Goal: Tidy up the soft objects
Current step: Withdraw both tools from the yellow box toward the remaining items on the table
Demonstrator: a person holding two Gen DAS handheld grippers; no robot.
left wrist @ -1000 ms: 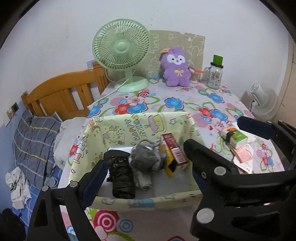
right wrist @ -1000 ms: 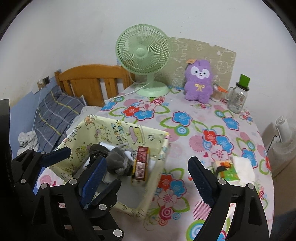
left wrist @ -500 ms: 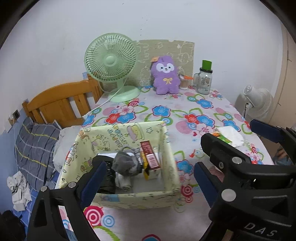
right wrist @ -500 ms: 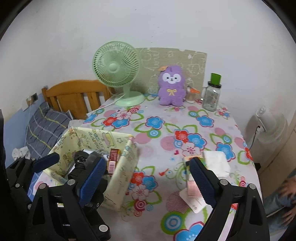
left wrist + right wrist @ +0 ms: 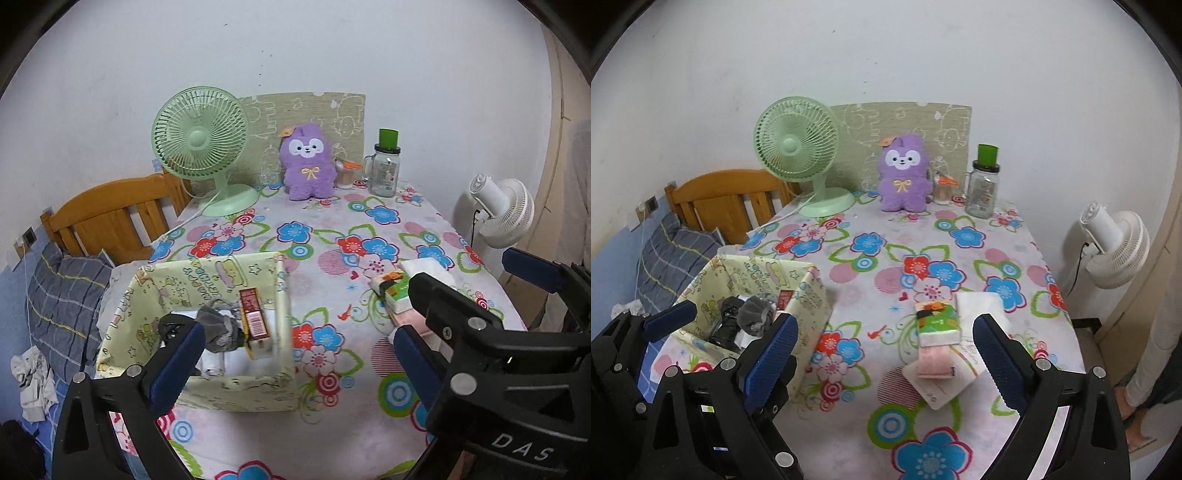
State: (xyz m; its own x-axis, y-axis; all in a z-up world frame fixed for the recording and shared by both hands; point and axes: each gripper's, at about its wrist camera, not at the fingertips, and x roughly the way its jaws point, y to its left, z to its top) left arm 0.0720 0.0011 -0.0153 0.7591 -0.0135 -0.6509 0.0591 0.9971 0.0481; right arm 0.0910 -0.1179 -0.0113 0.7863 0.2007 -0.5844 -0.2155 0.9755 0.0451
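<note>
A yellow fabric storage box (image 5: pixel 221 387) (image 5: pixel 809 295) stands at the table's front left. It holds a grey cloth (image 5: pixel 218 328) (image 5: pixel 753 314), a black bundle (image 5: pixel 727 325) and a red carton (image 5: pixel 253 314). A tissue pack with a green and orange wrapper (image 5: pixel 936 317) (image 5: pixel 395 291) lies on a pink folded cloth (image 5: pixel 934 363) at the front right. A purple plush toy (image 5: pixel 308 162) (image 5: pixel 905 173) sits at the back. My left gripper (image 5: pixel 295 354) is open and empty above the box's right side. My right gripper (image 5: pixel 882 354) is open and empty, in front of the pink cloth.
A green desk fan (image 5: pixel 201 144) (image 5: pixel 798 147) and a glass jar with a green lid (image 5: pixel 386 166) (image 5: pixel 984 184) stand at the back. A white floor fan (image 5: pixel 1115 251) is right of the table, a wooden bed frame (image 5: pixel 107 221) left.
Both grippers have pulled back and up from the box, so more of the table shows. The right gripper has swung right, toward the tissue pack. Both stay open and empty.
</note>
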